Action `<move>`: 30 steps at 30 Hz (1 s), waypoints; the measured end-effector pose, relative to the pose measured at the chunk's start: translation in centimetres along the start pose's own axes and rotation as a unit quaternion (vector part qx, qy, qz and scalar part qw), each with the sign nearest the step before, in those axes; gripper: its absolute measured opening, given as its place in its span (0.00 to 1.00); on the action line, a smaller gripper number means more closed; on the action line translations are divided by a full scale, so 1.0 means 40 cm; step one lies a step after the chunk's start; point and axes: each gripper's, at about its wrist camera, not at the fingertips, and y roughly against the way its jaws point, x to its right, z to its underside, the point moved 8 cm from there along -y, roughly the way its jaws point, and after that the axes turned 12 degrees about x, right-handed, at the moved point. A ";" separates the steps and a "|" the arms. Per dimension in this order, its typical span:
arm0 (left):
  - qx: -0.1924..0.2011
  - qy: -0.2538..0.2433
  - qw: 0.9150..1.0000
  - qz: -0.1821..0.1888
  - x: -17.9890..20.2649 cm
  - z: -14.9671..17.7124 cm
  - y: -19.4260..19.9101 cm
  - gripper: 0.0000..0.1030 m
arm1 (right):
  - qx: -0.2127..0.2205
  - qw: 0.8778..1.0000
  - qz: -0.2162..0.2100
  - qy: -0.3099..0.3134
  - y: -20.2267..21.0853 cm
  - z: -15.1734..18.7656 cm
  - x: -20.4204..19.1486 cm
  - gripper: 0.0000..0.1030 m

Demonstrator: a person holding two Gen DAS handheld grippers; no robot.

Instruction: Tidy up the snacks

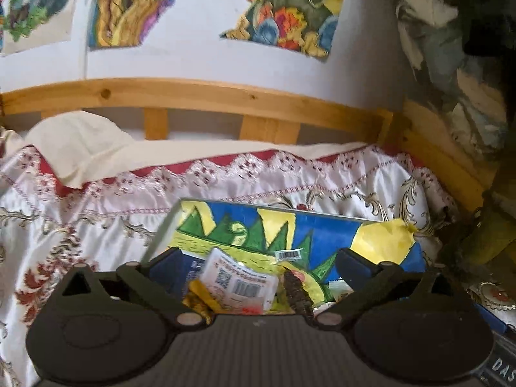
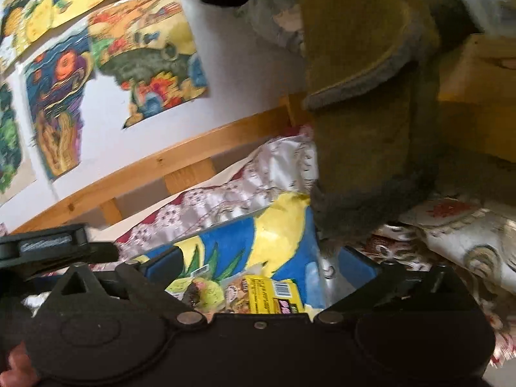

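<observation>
A box [image 1: 322, 225] painted blue, yellow and green lies on the bed cover. Snacks sit in it: a white packet [image 1: 238, 282] with a barcode, a yellow wrapper [image 1: 200, 300] and a dark brown bar [image 1: 296, 290]. My left gripper [image 1: 261, 271] hovers over them, open wide, and its blue pads [image 1: 167, 267] touch nothing. In the right wrist view a yellow packet [image 2: 277, 293] with a barcode and the dark bar [image 2: 193, 292] lie in the same box [image 2: 232, 235]. My right gripper [image 2: 261, 267] stands open above them, holding nothing.
The bed has a white and red satin cover [image 1: 96, 225], a cream pillow [image 1: 74, 148] and a wooden rail [image 1: 200, 93] along a wall hung with paintings. Mustard fabric [image 2: 361, 96] hangs close at the right. The left gripper's finger [image 2: 48, 248] shows at the left edge.
</observation>
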 end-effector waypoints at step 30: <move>0.085 0.003 0.995 -0.051 -0.188 0.066 0.517 0.99 | 0.073 0.994 -0.027 0.072 0.460 0.000 -0.111 0.99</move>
